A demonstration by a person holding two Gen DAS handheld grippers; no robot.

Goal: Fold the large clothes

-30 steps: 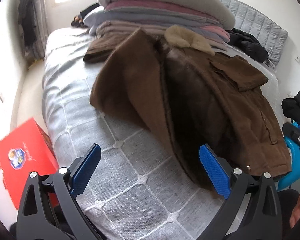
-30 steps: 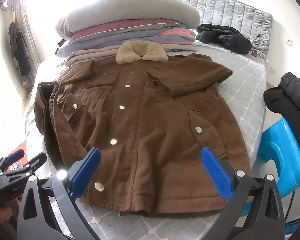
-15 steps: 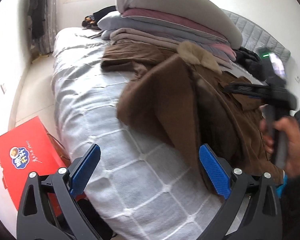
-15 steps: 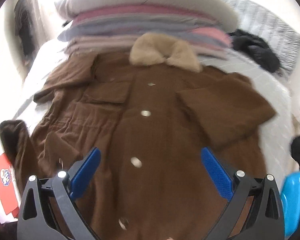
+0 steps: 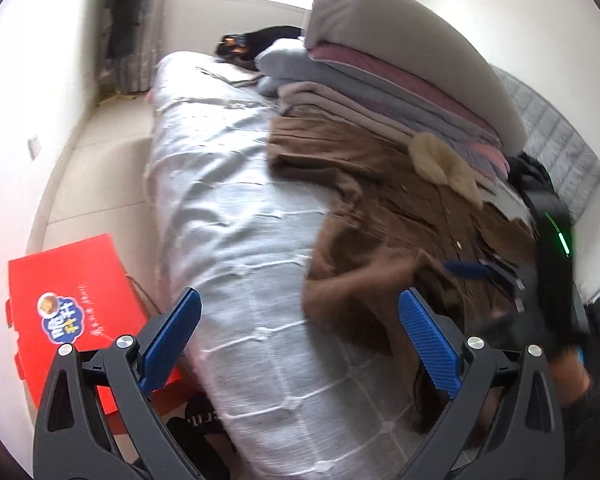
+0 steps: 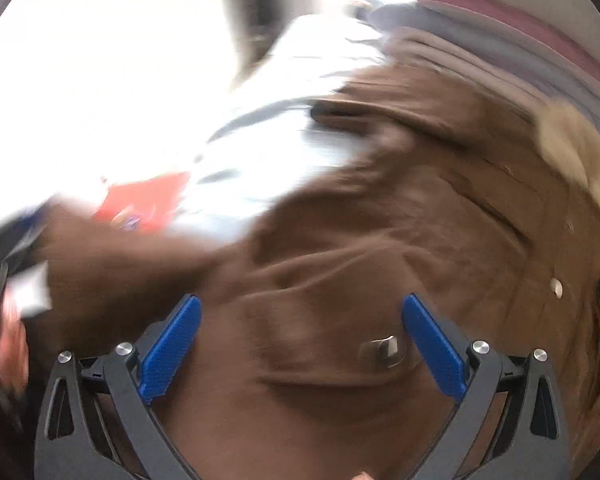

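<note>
A large brown coat with a beige fur collar lies on the grey quilted bed. My left gripper stands open above the bed's near edge, left of the coat, with nothing between its blue pads. In the left wrist view the right gripper hovers over the coat's middle, held by a hand. In the blurred right wrist view my right gripper is open close over the coat, with a metal snap button between its fingers. The fur collar is at the far right.
A stack of folded blankets and a grey pillow sits at the head of the bed. A red box stands on the floor left of the bed, with dark slippers beside it. Dark clothing lies at the far corner.
The right gripper has swung down and left, close over the coat's front. The left gripper's view has shifted left toward the bed edge and the floor. The coat's left flap lies flatter.
</note>
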